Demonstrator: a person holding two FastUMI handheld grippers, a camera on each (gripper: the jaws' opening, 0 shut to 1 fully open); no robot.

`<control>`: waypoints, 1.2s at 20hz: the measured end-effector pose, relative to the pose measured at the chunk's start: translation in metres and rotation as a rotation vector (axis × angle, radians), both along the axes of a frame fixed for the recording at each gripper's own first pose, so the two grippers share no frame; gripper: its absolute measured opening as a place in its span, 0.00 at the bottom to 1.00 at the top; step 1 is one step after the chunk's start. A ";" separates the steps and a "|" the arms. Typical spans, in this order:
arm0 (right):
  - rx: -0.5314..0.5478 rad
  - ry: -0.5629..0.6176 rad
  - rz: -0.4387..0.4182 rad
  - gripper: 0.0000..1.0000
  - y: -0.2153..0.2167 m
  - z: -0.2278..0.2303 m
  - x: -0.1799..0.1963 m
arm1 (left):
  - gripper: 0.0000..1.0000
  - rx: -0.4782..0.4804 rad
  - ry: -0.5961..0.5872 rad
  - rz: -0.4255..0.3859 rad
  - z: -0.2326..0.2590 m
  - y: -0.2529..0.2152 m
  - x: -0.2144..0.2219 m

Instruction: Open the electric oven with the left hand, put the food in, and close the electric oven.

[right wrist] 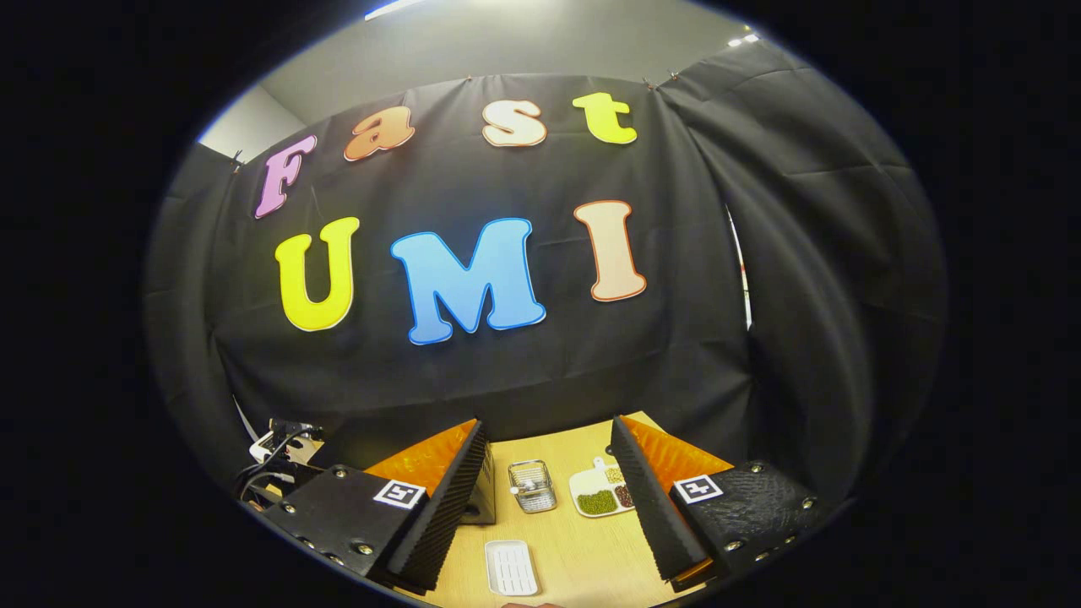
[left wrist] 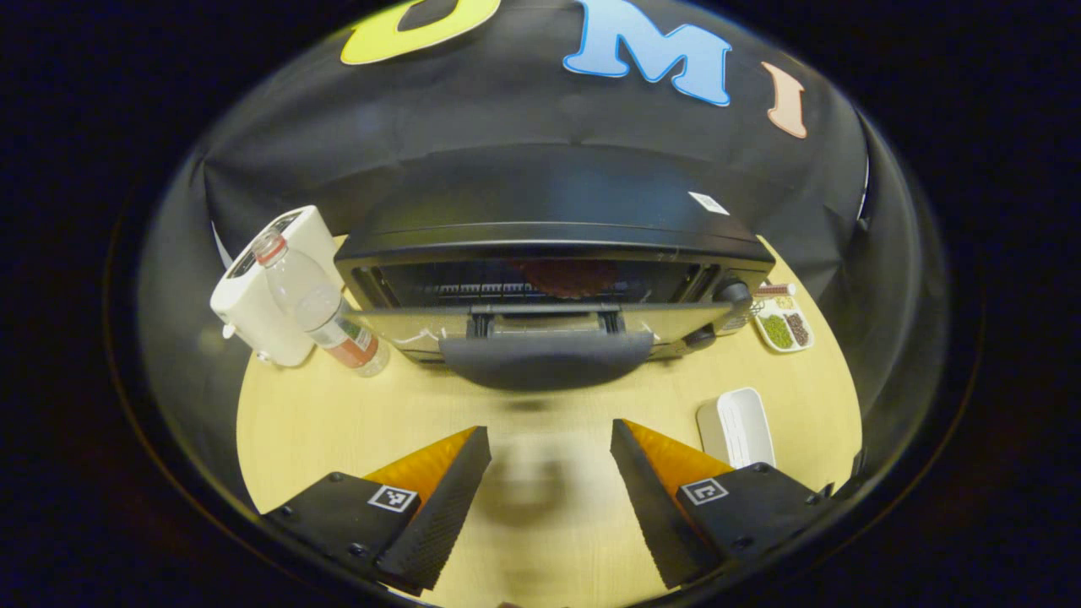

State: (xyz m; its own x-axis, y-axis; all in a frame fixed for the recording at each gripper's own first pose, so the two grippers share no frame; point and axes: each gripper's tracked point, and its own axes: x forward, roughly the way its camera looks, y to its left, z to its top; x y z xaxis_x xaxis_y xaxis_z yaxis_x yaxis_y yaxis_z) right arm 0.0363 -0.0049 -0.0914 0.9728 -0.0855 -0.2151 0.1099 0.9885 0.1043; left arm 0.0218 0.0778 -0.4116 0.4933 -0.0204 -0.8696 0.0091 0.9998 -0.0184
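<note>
The black electric oven (left wrist: 549, 219) stands at the back of the wooden table. Its door (left wrist: 422, 325) is swung down towards me, with the dark curved handle (left wrist: 545, 361) at the door's near edge. Inside, on the rack, lies a reddish-brown piece of food (left wrist: 564, 277). My left gripper (left wrist: 549, 498) is open a short way in front of the handle, touching nothing. My right gripper (right wrist: 549, 498) is open too, raised over the table's right side with nothing between its fingers. A corner of the oven (right wrist: 483, 502) peeks out behind its left finger.
A white appliance (left wrist: 270, 287) and a plastic bottle (left wrist: 317, 308) stand left of the oven. A divided dish of beans (left wrist: 784, 325) (right wrist: 601, 494), a wire basket (right wrist: 532, 485) and a white empty tray (left wrist: 736, 426) (right wrist: 511, 567) lie on the right.
</note>
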 end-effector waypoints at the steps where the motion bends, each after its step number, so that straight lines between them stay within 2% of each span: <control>1: 0.000 0.000 -0.001 0.92 -0.001 0.000 -0.001 | 0.97 -0.003 -0.011 0.003 0.003 -0.002 0.003; 2: 0.001 0.000 -0.002 0.91 -0.003 0.000 -0.002 | 1.00 -0.005 -0.024 0.003 0.007 -0.002 0.003; 7: -0.002 -0.006 0.019 0.91 -0.004 0.002 -0.003 | 0.98 -0.018 -0.189 0.002 0.060 -0.014 0.022; 13: -0.033 -0.042 0.075 0.91 -0.002 0.016 0.006 | 0.97 -0.057 -0.552 0.047 0.185 -0.029 0.034; 14: -0.033 -0.050 0.088 0.92 -0.001 0.020 0.009 | 1.00 -0.042 -0.597 0.055 0.203 -0.028 0.029; 15: -0.035 -0.059 0.101 0.92 0.000 0.024 0.010 | 0.91 -0.016 -0.638 0.065 0.222 -0.024 0.025; 20: -0.062 -0.146 0.178 0.92 0.014 0.053 0.016 | 0.90 0.081 -0.891 0.092 0.323 -0.027 0.005; 22: -0.071 -0.179 0.198 0.91 0.022 0.063 0.012 | 0.90 0.123 -0.962 0.087 0.346 -0.030 -0.006; 24: -0.067 -0.182 0.212 0.91 0.031 0.068 0.004 | 1.00 0.106 -0.977 0.063 0.351 -0.040 -0.016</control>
State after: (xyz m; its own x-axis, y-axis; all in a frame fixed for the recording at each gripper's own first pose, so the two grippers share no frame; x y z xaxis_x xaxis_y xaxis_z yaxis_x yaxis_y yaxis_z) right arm 0.0403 0.0259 -0.0234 0.9927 0.1154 -0.0362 -0.1140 0.9928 0.0372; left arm 0.0062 0.0381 -0.0610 0.9936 0.0850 -0.0742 -0.0807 0.9950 0.0590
